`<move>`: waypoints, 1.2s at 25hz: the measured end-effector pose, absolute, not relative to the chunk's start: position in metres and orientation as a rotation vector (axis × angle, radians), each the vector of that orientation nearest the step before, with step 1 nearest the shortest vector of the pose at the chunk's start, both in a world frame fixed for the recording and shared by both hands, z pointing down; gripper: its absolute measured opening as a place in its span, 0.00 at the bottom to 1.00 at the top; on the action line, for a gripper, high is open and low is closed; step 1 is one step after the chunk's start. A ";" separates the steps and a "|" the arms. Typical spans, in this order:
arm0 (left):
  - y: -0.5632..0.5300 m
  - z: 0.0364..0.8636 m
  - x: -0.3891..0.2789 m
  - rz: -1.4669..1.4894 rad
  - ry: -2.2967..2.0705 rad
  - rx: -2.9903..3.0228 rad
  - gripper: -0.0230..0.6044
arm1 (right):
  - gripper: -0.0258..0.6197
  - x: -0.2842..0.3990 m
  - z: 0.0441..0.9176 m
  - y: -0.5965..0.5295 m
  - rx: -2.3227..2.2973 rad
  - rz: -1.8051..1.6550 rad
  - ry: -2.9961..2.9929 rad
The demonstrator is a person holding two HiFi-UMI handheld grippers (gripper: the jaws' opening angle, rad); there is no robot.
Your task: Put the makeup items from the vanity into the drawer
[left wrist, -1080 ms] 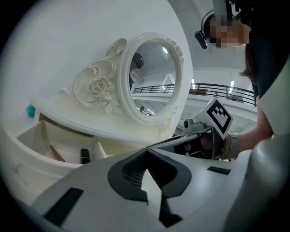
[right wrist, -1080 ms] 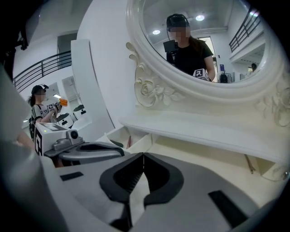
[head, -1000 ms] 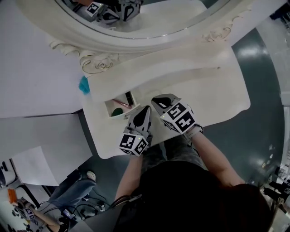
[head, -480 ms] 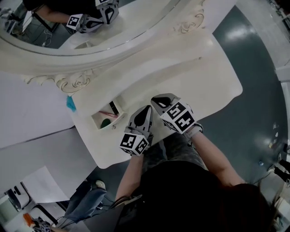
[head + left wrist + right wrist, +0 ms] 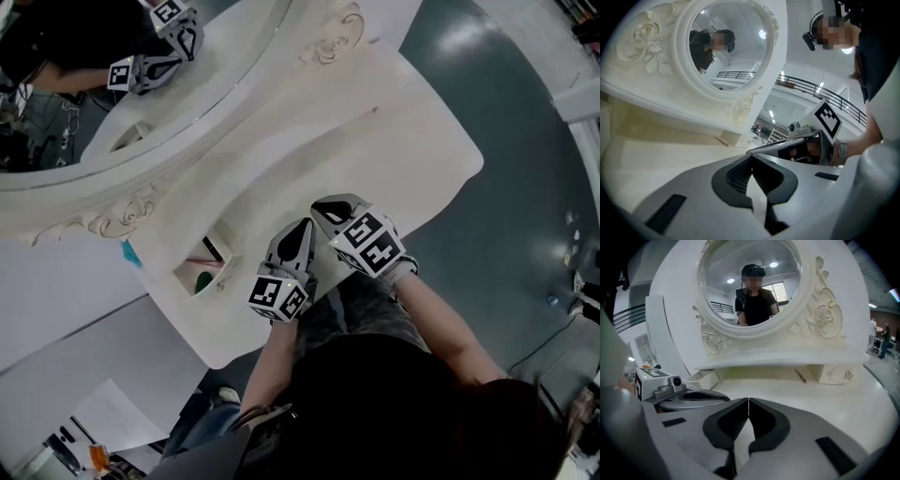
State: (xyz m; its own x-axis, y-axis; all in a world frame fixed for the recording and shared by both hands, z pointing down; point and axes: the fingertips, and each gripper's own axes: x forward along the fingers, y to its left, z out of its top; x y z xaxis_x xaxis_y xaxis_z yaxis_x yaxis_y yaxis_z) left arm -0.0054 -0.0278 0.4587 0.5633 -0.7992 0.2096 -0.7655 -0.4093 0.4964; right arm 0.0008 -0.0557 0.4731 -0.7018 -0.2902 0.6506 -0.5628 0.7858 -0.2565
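Holding both grippers side by side over the near edge of the vanity top (image 5: 309, 159), you are carrying nothing. The left gripper (image 5: 751, 158) is showing its jaws pressed together on empty air, and the right gripper (image 5: 748, 401) is closed the same way, pads meeting with nothing between. That is probably because you are between pickups. The open drawer (image 5: 214, 286) at your left is already holding pink, green and black makeup pieces, while one slim pencil-like stick (image 5: 801, 376) is lying under the shelf, well apart from the drawer. You are aiming both tips toward the oval mirror (image 5: 141, 84), the right one angled more steeply down.
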 end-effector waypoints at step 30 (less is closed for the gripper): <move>-0.097 0.475 0.002 -0.088 -1.274 2.204 0.06 | 0.24 0.027 0.524 -0.210 0.985 0.482 -2.238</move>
State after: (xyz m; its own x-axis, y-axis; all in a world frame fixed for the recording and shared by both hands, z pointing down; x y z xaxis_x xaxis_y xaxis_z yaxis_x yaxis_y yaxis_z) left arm 0.0016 -0.0972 0.4750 0.5404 -0.8106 0.2255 -0.7720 -0.3709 0.5162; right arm 0.0268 -0.2101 0.5243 -0.5160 -0.5203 0.6804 -0.7544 0.6524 -0.0733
